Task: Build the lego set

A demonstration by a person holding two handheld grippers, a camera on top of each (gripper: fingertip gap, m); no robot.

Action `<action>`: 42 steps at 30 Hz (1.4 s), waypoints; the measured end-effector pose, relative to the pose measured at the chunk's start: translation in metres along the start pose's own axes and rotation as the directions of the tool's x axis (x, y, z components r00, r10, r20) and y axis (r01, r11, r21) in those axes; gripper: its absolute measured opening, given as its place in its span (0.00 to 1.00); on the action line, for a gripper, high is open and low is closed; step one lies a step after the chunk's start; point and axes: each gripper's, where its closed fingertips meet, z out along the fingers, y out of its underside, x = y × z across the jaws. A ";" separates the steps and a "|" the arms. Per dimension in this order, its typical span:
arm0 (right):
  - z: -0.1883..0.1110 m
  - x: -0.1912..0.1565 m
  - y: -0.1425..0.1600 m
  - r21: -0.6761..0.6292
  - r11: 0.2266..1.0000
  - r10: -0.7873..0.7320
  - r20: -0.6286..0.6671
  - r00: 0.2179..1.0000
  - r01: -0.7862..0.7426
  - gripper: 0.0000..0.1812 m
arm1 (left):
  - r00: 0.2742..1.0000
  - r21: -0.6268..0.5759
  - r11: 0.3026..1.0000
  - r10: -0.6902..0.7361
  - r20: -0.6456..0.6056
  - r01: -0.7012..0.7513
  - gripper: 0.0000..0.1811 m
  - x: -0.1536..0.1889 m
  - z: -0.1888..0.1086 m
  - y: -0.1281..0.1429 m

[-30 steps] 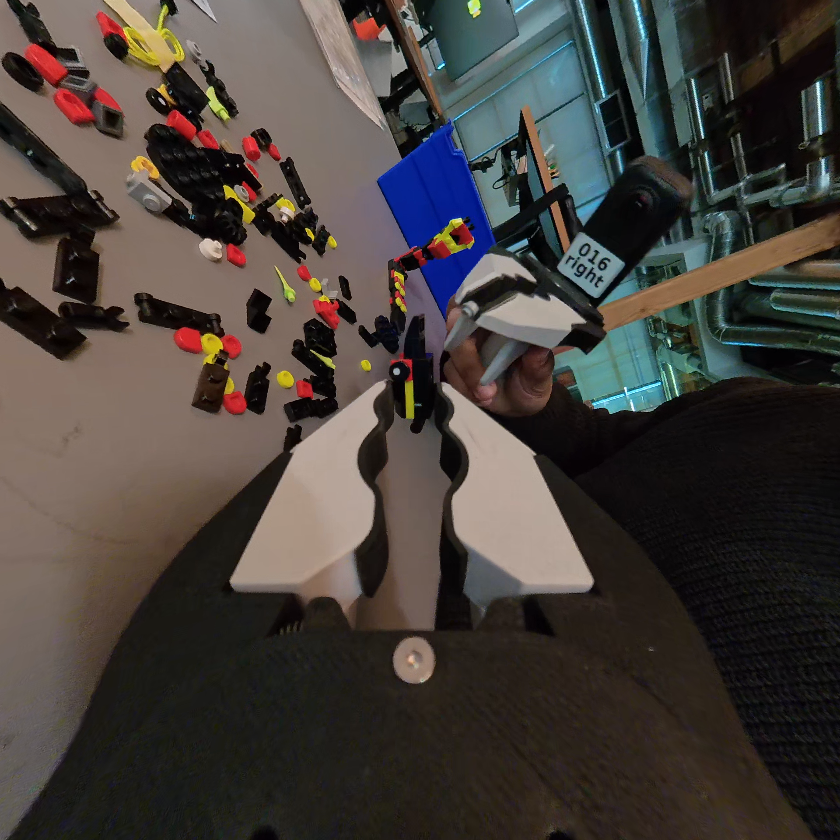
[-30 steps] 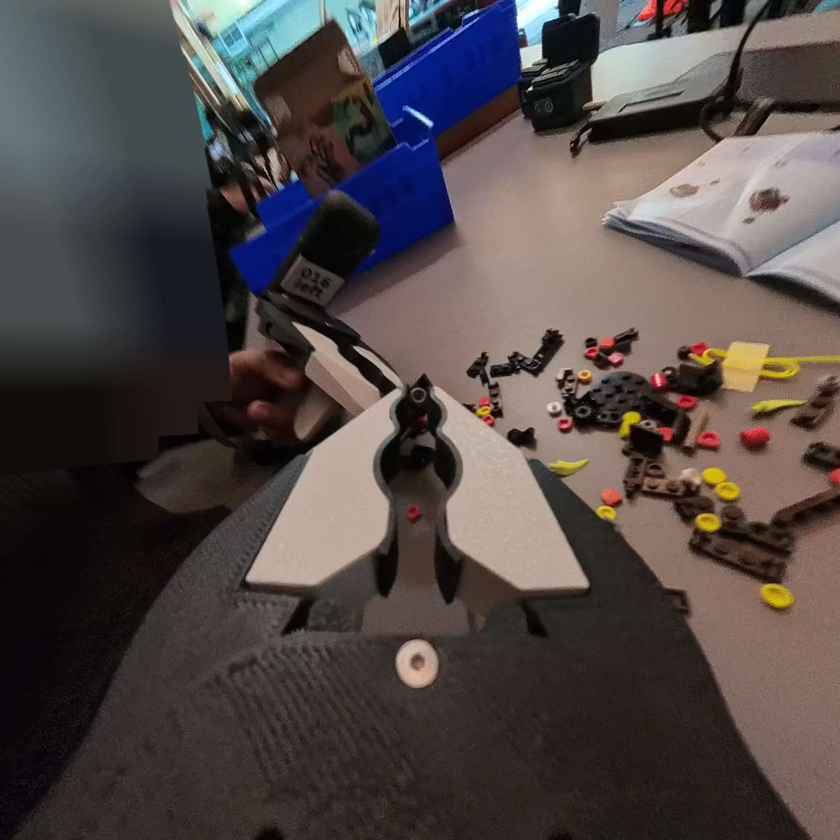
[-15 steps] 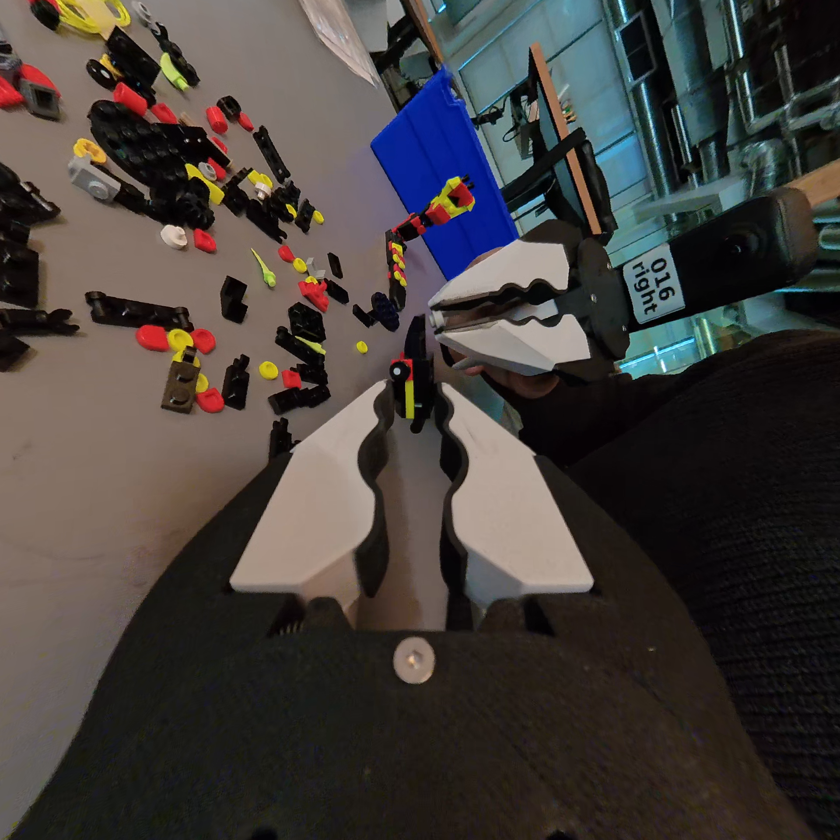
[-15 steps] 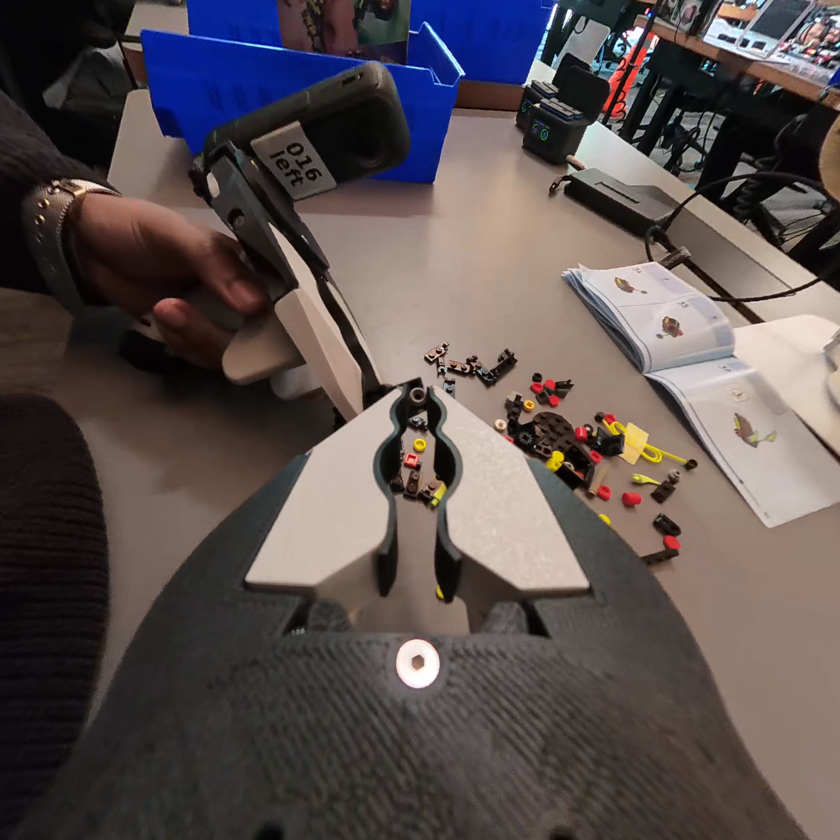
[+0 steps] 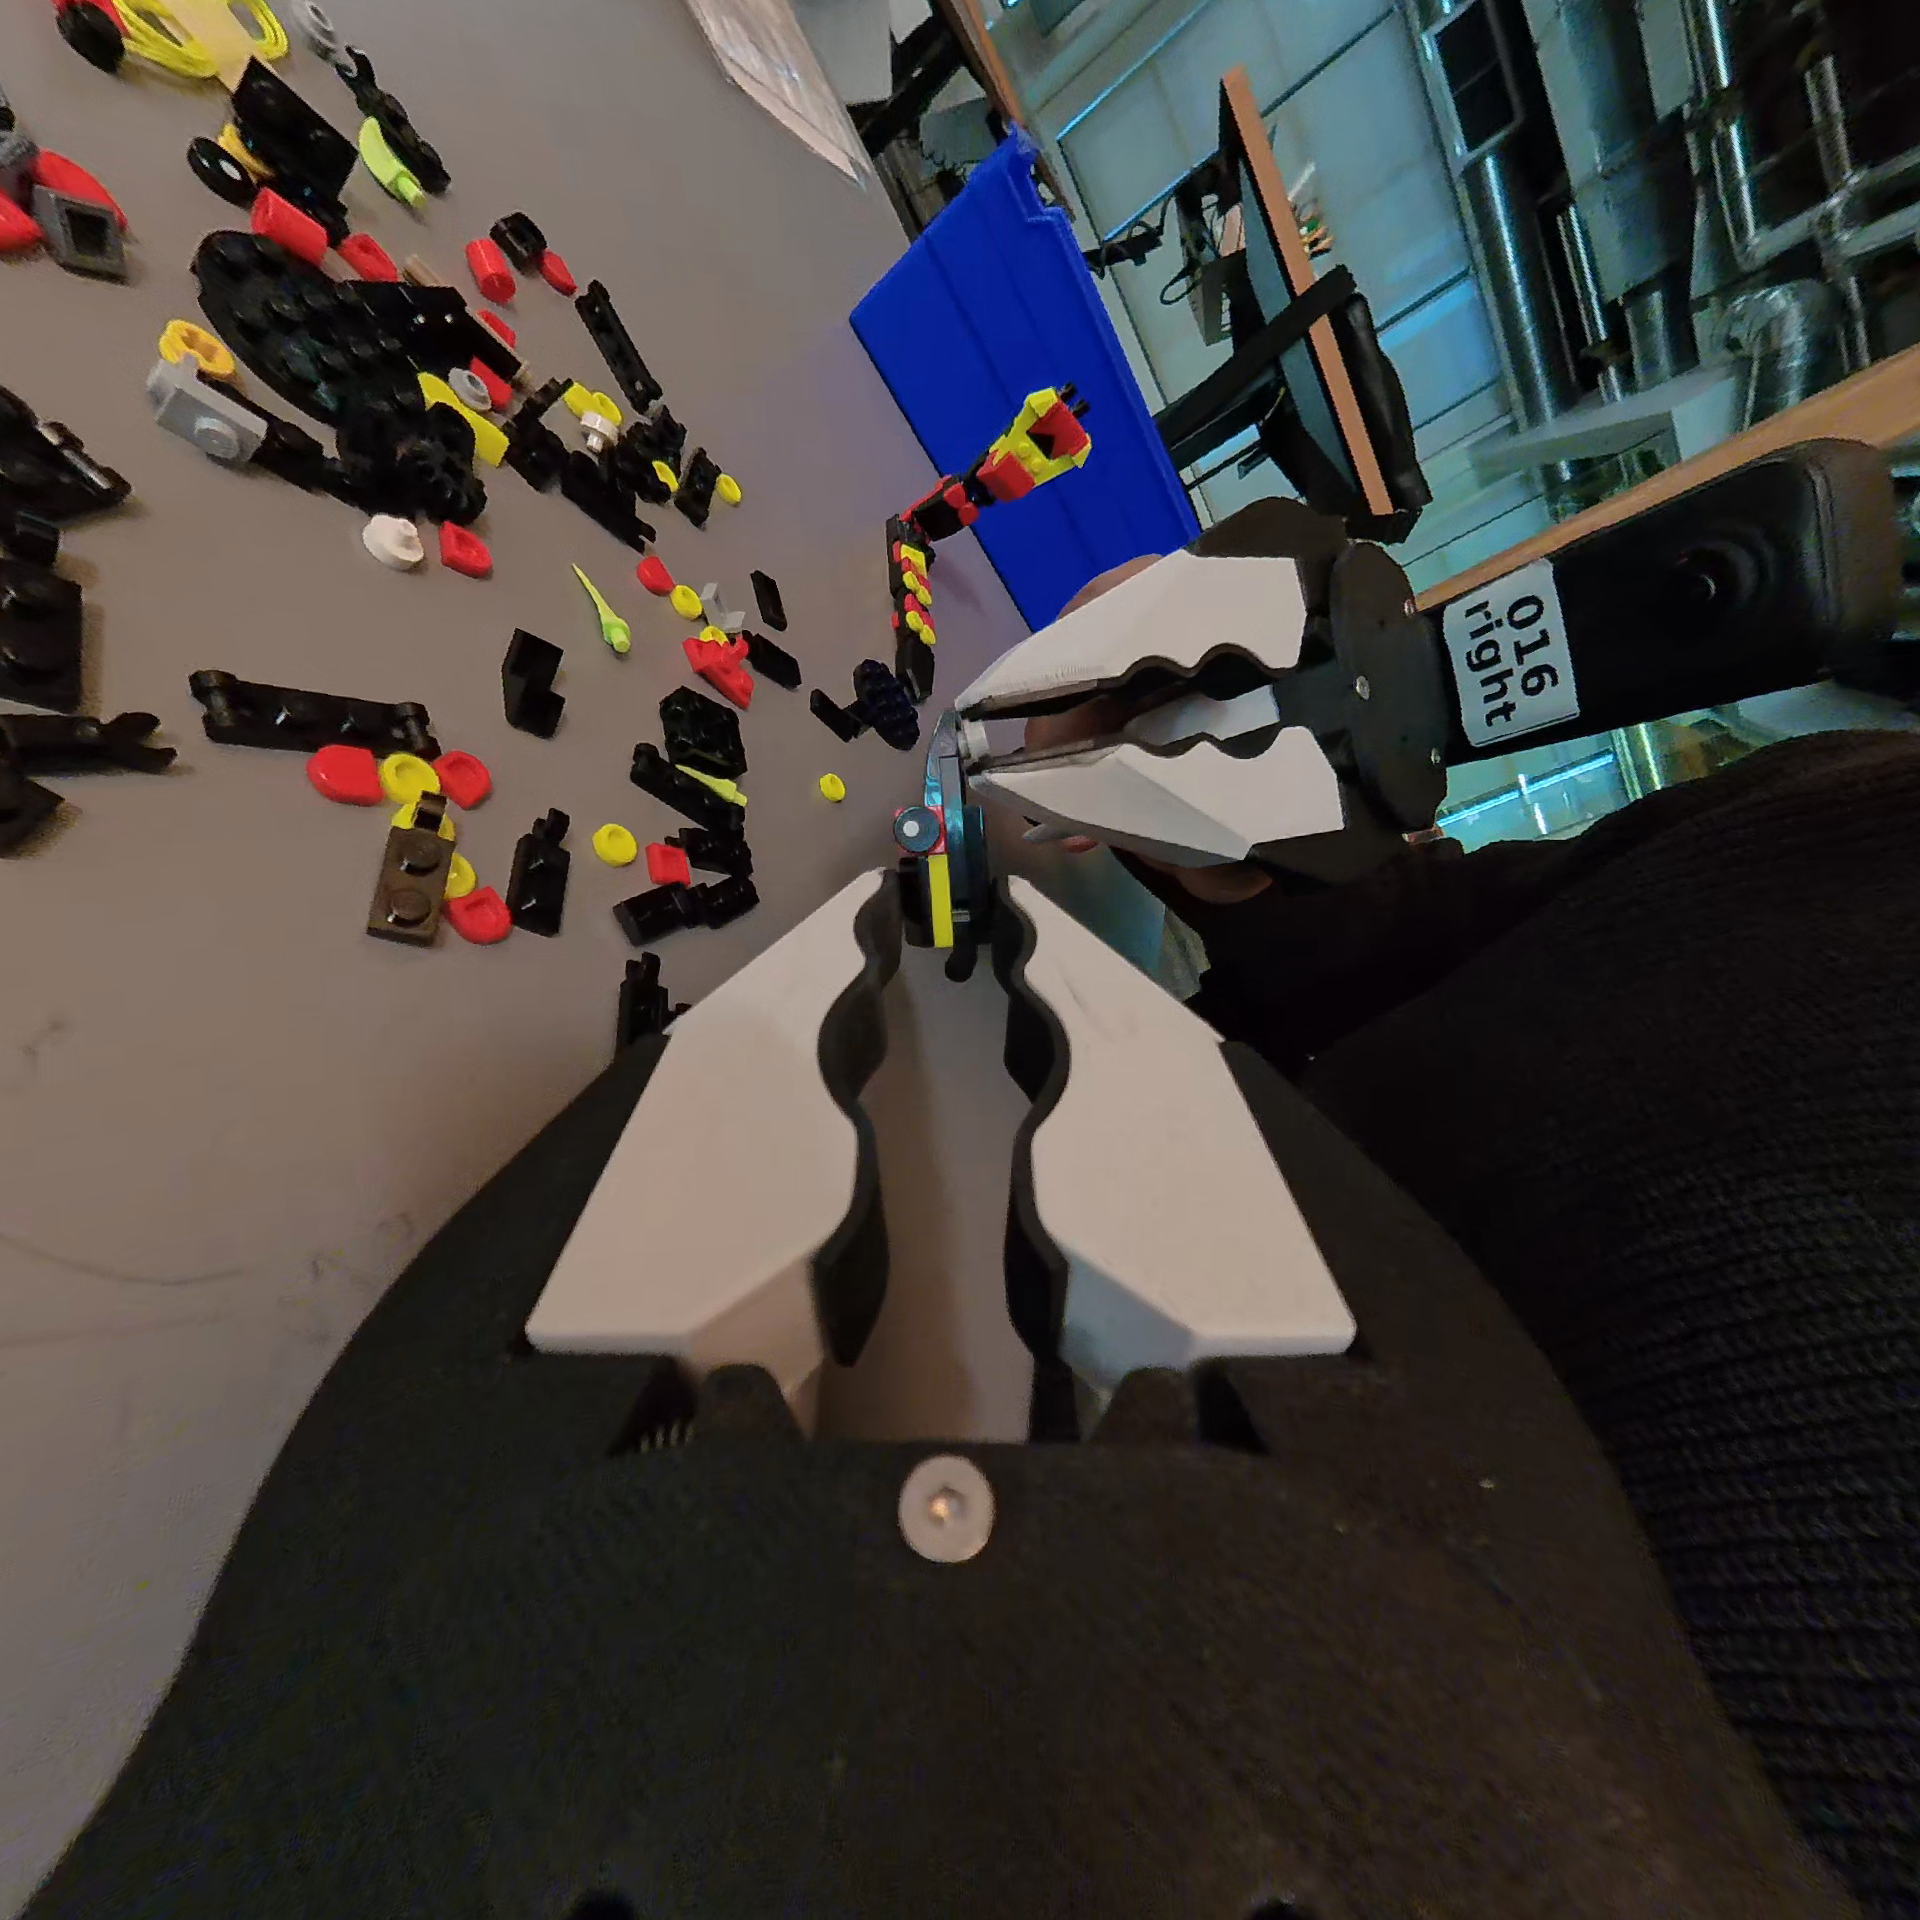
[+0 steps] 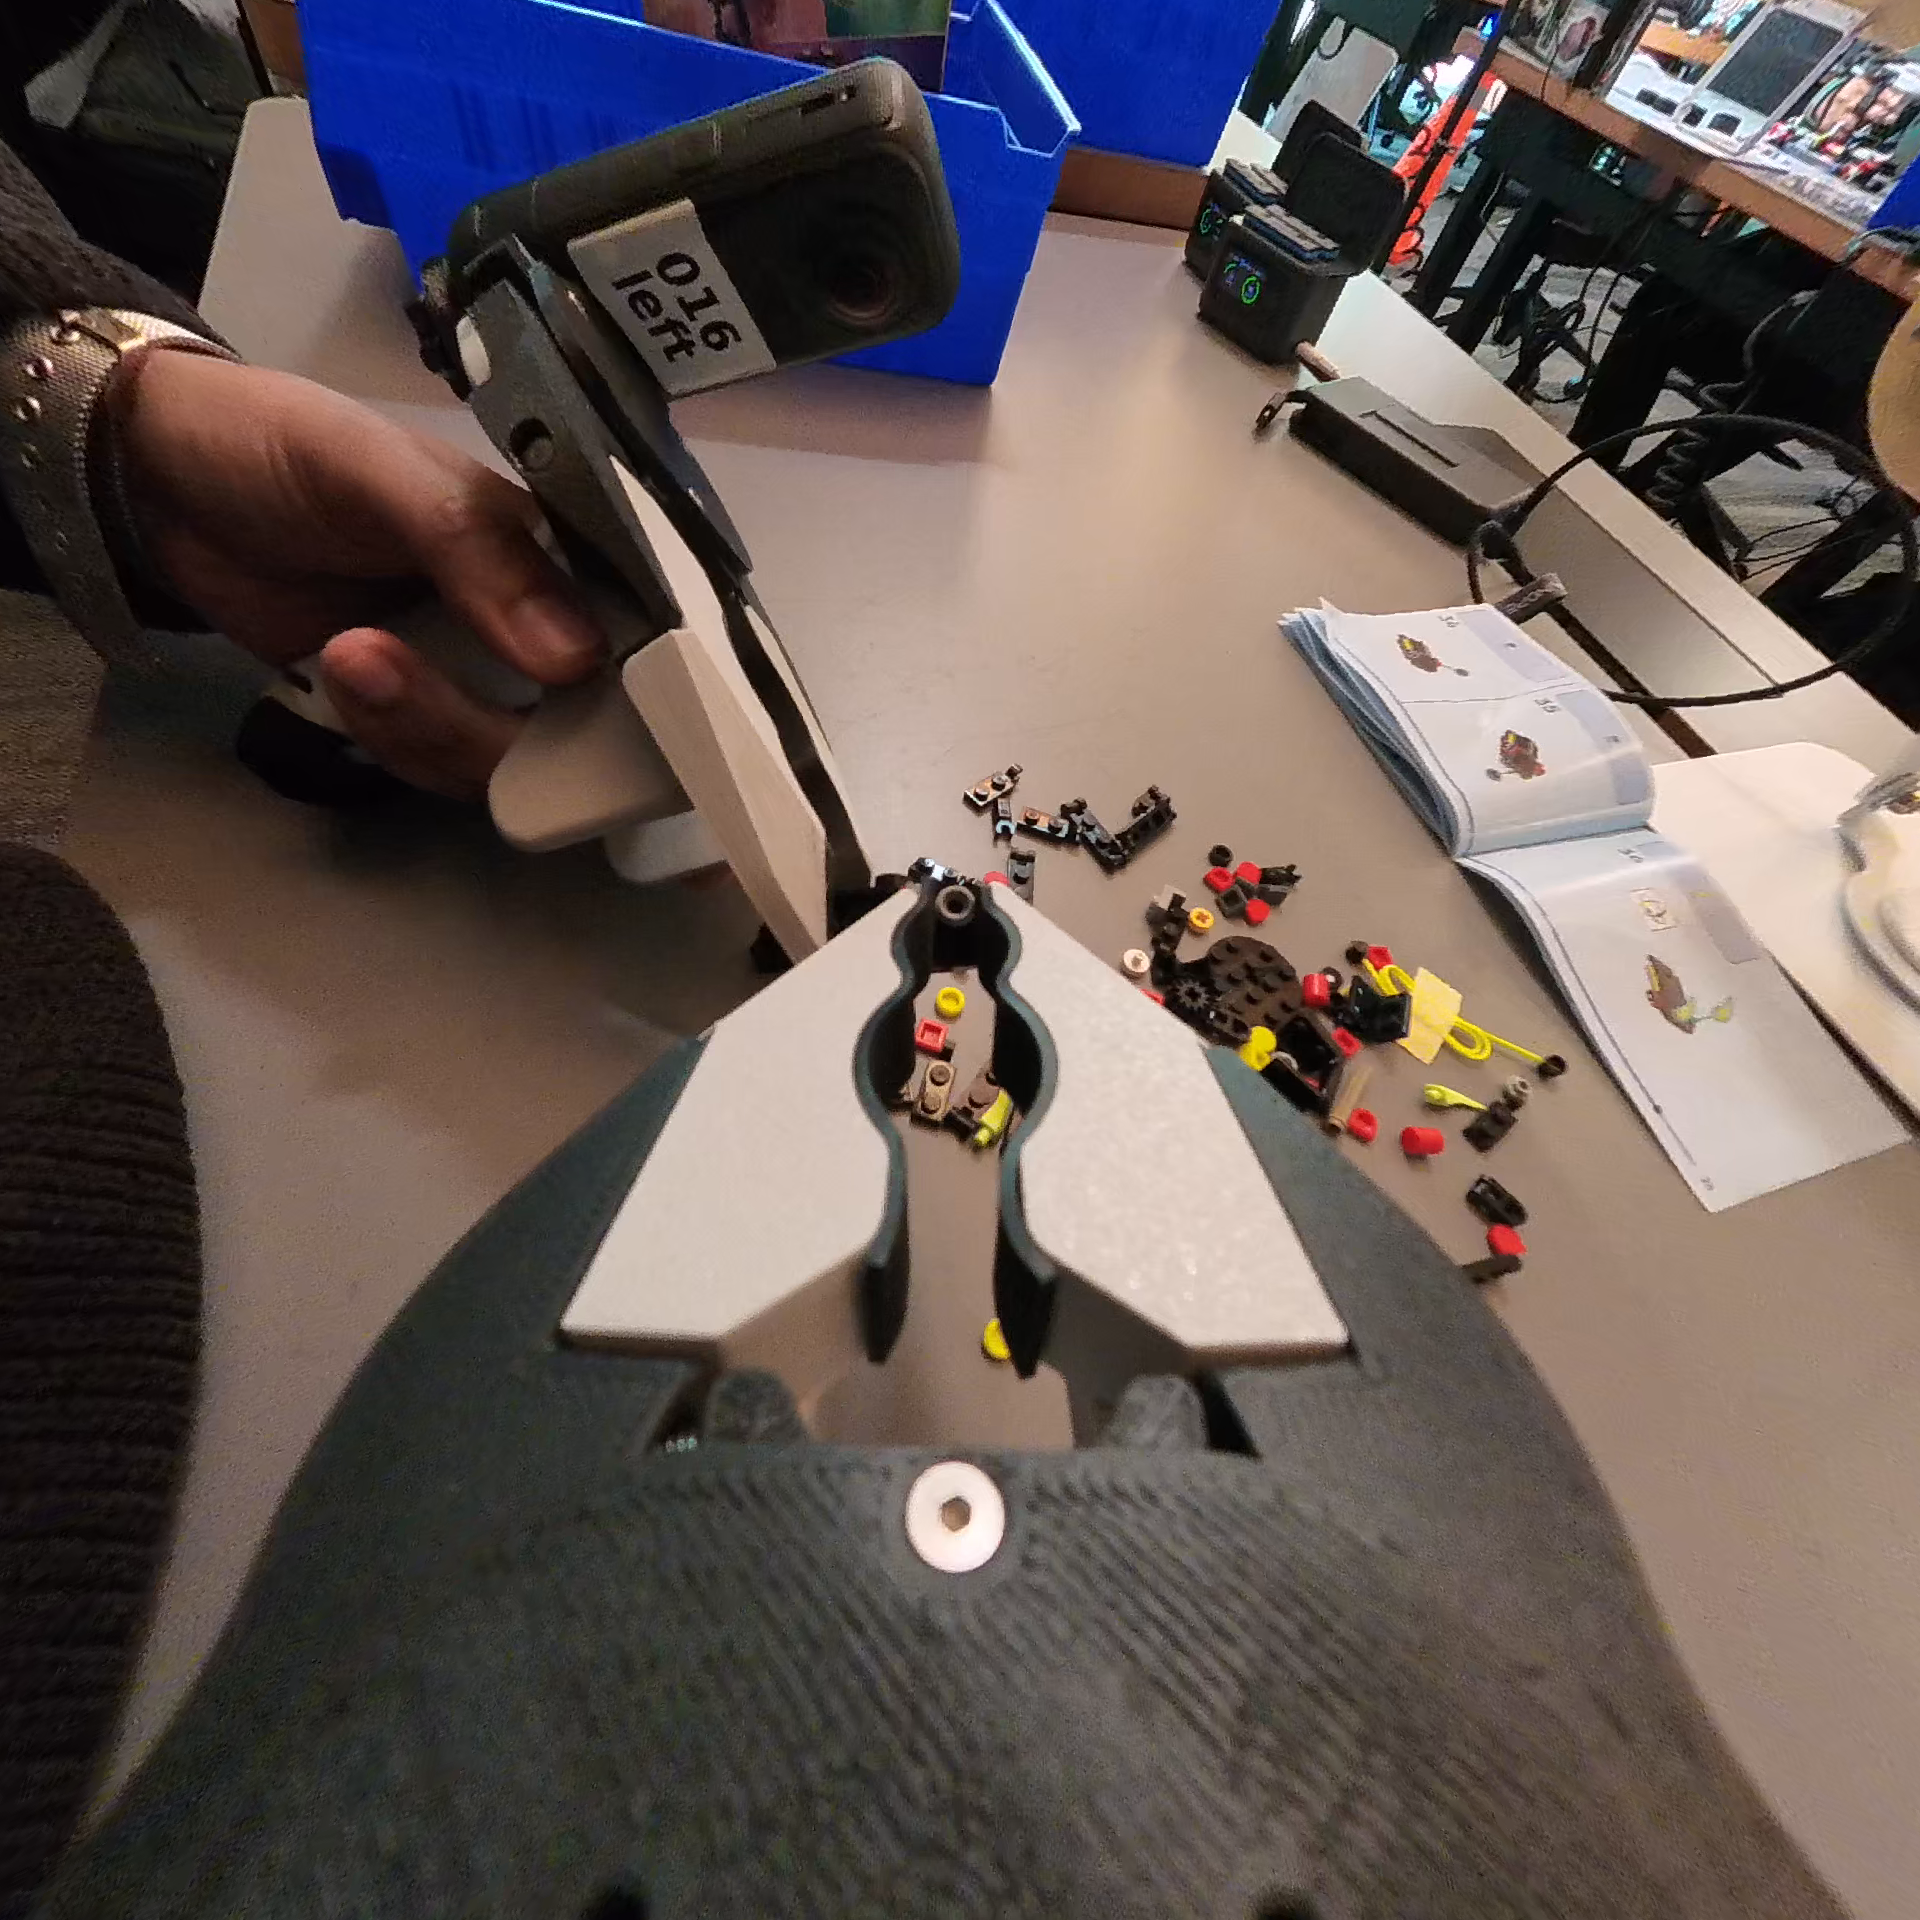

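My left gripper is shut on a small lego assembly of black, yellow and red bricks with a round eye-like stud. My right gripper comes in from the right, shut on a small round grey piece, and its tip touches the top of the assembly. In the right wrist view my right gripper pinches that round piece at its tips. The left gripper stands just left of it, its tips partly hidden.
Loose black, red and yellow lego pieces lie spread on the grey table. A partly built red, yellow and black chain lies near a blue bin. An open instruction booklet lies to the right, and black boxes stand farther back.
My right gripper has swung in towards the left gripper, and its tip with the round piece now meets the assembly. The left gripper keeps hold of the assembly.
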 end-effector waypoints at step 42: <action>-0.001 0.003 0.001 0.011 0.998 0.054 0.015 0.998 -0.054 0.03 | 1.000 0.011 1.000 -0.013 -0.009 0.013 0.08 0.001 -0.001 -0.002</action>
